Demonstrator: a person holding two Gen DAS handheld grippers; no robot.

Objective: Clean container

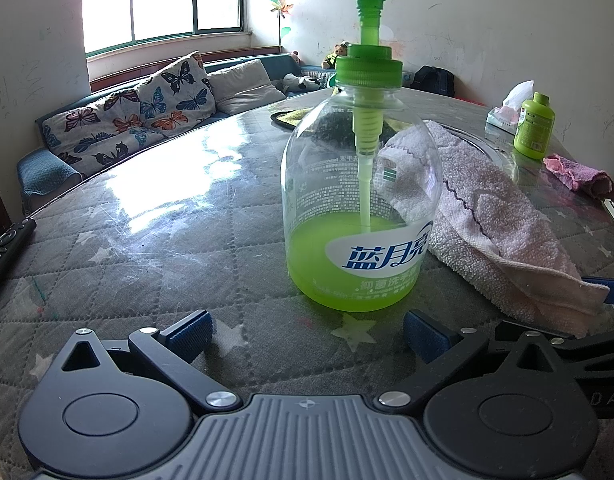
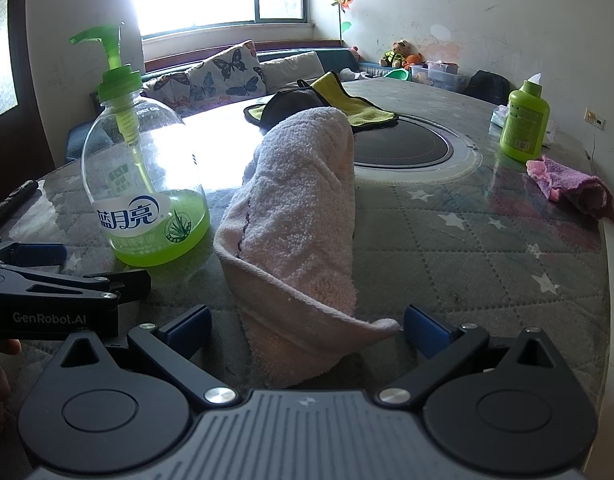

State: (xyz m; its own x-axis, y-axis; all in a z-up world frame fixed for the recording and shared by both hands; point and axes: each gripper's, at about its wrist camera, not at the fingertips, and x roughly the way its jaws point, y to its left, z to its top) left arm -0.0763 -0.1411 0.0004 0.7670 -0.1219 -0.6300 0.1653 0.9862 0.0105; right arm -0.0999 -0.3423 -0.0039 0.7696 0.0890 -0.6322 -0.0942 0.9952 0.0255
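green soap bottle [image 1: 361, 184] upright beside pink towel [image 2: 299, 232], both tongs spread.

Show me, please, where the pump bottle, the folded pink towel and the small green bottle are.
pump bottle [image 1: 359, 216]: left wrist view, on its clear body.
pink towel [image 2: 303, 216]: right wrist view, on its top fold.
small green bottle [image 2: 525, 120]: right wrist view, on its label side.
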